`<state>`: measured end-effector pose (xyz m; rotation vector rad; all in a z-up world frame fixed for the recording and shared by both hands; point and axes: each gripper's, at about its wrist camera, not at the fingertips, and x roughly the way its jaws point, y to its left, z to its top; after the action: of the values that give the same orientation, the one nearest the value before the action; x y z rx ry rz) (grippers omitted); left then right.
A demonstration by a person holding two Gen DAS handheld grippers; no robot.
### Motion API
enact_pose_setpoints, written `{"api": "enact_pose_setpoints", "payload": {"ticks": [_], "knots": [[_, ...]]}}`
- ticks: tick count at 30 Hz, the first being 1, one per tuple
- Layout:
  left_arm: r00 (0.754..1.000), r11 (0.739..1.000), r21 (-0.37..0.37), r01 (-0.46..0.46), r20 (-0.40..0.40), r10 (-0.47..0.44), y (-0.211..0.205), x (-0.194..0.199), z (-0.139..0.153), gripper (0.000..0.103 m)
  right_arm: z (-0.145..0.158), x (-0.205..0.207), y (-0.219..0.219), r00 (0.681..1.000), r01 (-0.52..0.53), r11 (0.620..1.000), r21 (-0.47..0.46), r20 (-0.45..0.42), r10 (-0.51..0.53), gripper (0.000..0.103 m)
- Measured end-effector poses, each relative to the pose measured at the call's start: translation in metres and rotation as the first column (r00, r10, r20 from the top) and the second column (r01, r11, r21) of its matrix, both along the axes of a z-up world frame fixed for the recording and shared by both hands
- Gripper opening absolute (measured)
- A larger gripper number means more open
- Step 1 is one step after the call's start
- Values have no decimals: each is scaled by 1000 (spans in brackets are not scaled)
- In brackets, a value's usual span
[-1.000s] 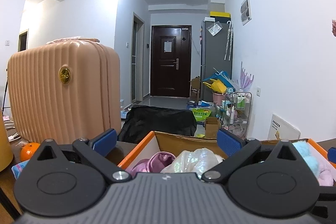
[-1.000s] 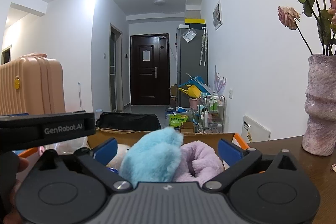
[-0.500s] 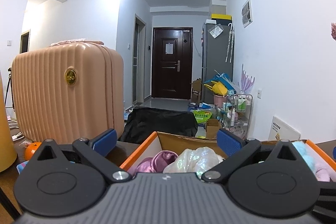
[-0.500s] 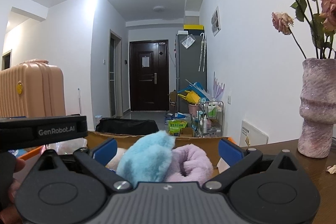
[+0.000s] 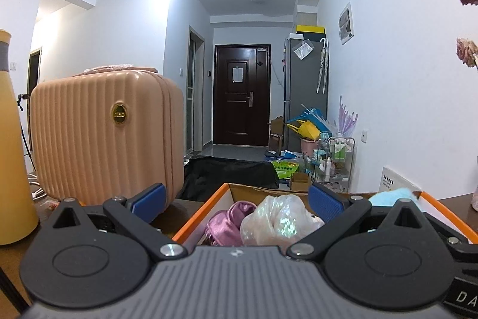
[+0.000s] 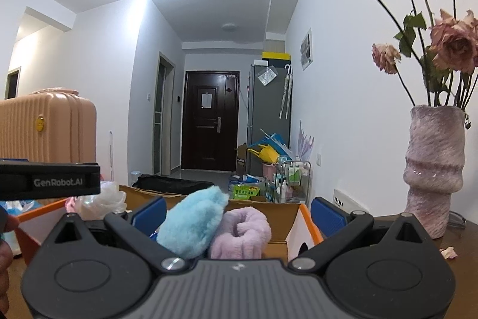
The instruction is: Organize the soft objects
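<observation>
Left gripper (image 5: 236,199) and right gripper (image 6: 237,213): fingers spread wide, empty. Fluffy light-blue plush (image 6: 192,221) and lilac plush roll (image 6: 242,232) lie inside the orange-rimmed cardboard box (image 6: 309,221), near right.

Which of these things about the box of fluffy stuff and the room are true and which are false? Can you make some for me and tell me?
1. The fluffy light blue plush item sits in the orange-edged cardboard box. True.
2. The right gripper is squeezing the fuzzy lilac plush item. False: its jaws are wide open and hold nothing.
3. The ribbed peach hard-shell suitcase stands left of the box. True.
4. The textured pink vase is empty. False: it holds dried pink roses.
5. The left gripper is open, above a shiny purple cloth and a crinkly clear plastic bag. True.
</observation>
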<state>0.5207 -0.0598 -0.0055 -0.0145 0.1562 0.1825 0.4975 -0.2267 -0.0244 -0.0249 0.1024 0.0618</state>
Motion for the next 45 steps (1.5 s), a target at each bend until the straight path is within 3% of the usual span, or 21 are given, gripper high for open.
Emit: {"api": "enact_pose_setpoints", "payload": {"ticks": [17, 35, 45], "knots": [[1000, 1000, -17, 20, -17, -20, 9, -72, -2, 103, 2, -75, -19, 999, 47, 999, 11, 10, -47, 103], [997, 998, -44, 37, -66, -40, 30, -169, 5, 103, 10, -183, -45, 998, 53, 998, 35, -23, -53, 103], [993, 995, -2, 101, -69, -101, 24, -236, 10, 103, 25, -250, -62, 1000, 25, 995, 95, 9, -26, 103]]}}
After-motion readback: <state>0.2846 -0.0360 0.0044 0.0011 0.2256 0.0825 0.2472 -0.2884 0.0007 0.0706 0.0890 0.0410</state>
